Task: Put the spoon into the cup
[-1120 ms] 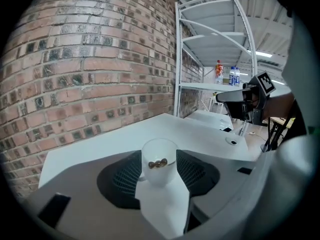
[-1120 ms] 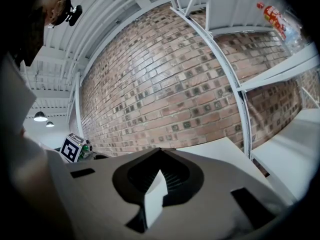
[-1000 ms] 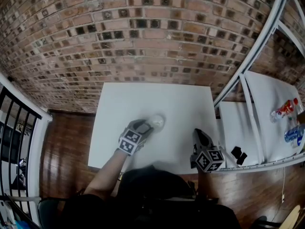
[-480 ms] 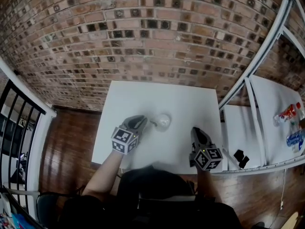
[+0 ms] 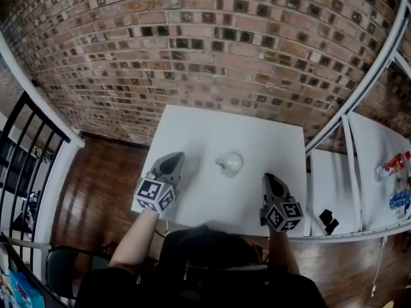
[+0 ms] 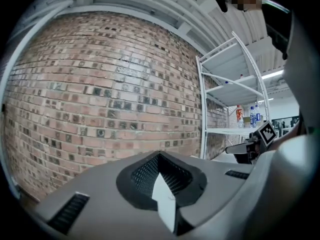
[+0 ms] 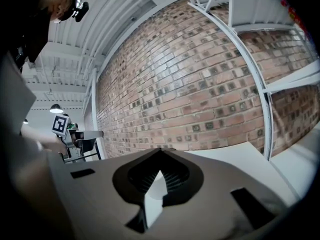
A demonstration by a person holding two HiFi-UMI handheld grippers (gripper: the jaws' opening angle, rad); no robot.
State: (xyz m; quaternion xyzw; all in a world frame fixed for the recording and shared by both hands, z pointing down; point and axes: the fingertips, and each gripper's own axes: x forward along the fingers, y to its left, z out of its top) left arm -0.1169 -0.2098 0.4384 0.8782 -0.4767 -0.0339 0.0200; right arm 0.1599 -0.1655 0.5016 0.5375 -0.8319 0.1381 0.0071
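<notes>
Since the spoon (image 5: 220,163) looks light, stiff and slick, a pinch mid-handle would suit, but nobody's on it. The left gripper (image 5: 173,159) and right gripper (image 5: 270,179) hover level over the table's (image 5: 212,128) near edge, both closed on nothing. Beyond them, mid-table, the spoon seems to rest in the cup (image 5: 232,163).
</notes>
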